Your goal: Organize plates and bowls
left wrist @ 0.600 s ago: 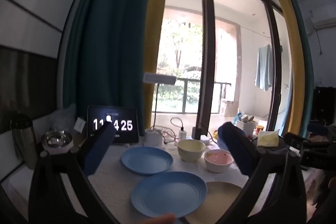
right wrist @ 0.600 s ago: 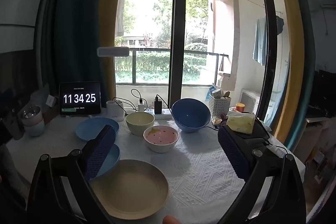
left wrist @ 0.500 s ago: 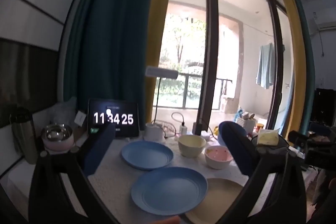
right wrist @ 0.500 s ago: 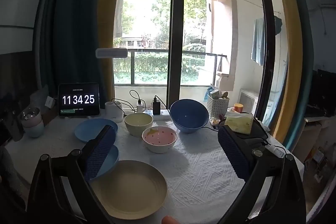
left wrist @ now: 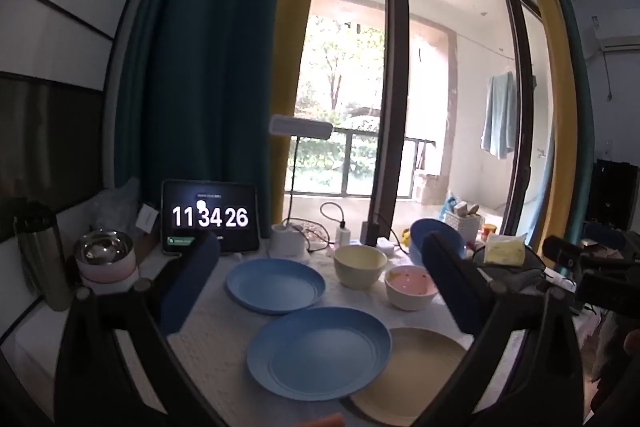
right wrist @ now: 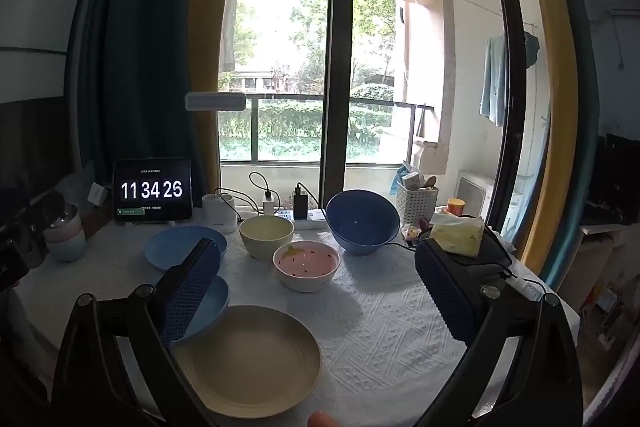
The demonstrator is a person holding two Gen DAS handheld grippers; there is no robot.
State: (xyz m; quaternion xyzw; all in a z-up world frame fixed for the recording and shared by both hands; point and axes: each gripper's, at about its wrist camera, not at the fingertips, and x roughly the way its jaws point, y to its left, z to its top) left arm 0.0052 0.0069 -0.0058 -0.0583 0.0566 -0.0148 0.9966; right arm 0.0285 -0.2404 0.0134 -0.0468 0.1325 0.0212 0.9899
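Your left hand-held gripper (left wrist: 320, 279) has dipped a little toward the tabletop (right wrist: 392, 315); both stay wide and empty. Blue plates (left wrist: 318, 357) and bowls (right wrist: 306, 265) lie ahead, nothing sorted yet.

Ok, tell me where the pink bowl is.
In the right wrist view the pink bowl stands mid-table on the white cloth, just in front of the yellow bowl and left of the tilted blue bowl, behind the beige plate.
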